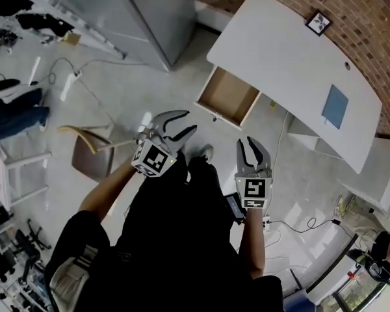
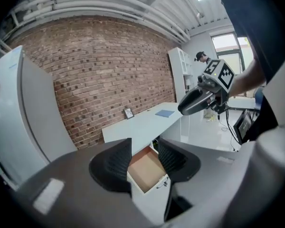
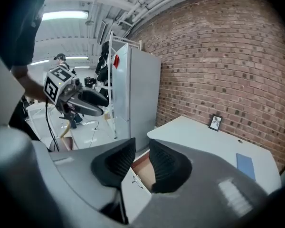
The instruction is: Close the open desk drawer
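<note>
A white desk (image 1: 292, 64) stands against the brick wall, with its wood-lined drawer (image 1: 229, 96) pulled out toward me. Both grippers hover in the air short of the drawer, and neither touches it. My left gripper (image 1: 187, 123) is open and empty; in the left gripper view the drawer (image 2: 145, 171) shows through the gap between its jaws (image 2: 143, 158). My right gripper (image 1: 250, 143) is also open with nothing between its fingers. In the right gripper view the drawer front and its handle (image 3: 138, 180) lie just beyond the jaws (image 3: 141, 163).
A grey cabinet (image 1: 149, 18) stands left of the desk. A wooden chair (image 1: 91, 151) sits on the floor at my left. On the desk are a small picture frame (image 1: 318, 23) and a blue pad (image 1: 335, 106). Cables trail over the floor (image 1: 292, 226).
</note>
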### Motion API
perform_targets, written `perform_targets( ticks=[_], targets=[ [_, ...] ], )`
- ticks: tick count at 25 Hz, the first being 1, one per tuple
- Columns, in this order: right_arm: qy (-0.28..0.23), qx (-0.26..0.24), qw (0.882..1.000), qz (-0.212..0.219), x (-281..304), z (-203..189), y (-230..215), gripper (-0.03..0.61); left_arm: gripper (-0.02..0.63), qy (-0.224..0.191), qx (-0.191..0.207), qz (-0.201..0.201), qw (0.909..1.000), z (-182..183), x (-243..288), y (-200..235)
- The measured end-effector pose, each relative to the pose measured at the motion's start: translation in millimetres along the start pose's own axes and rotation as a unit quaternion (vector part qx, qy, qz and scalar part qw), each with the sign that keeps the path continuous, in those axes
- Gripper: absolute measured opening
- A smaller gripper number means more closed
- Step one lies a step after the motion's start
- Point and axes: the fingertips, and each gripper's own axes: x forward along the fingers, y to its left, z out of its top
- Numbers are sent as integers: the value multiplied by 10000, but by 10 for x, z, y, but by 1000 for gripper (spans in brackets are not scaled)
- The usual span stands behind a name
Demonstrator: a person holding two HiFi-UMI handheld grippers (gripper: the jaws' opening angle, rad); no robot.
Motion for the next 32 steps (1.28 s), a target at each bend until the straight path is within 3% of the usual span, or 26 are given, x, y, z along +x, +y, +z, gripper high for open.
perform_targets(
  ticks=[5, 10, 14, 20, 32],
  targets=[
    [767, -466, 9950, 433, 365, -342, -62, 102, 193, 491, 531, -288, 9970, -304, 353, 115],
    [1506, -745, 9838, 627, 689, -795, -88, 106, 210, 846, 1141, -934, 9854, -700, 739, 50],
    [2016, -1051, 9709, 753, 992, -1171, -114, 107, 210, 1064, 1320, -1344, 9763, -1021, 1008, 18],
    [2558, -1296, 9531, 967, 1409, -1693, -110, 110, 210, 1508, 1626, -1942, 9556, -1608, 1341, -113],
    [3330, -1491, 9239, 1153, 1916, -2817, 22, 117, 213, 2099, 2032, -2454, 9243, -2744, 1754, -363]
  ],
)
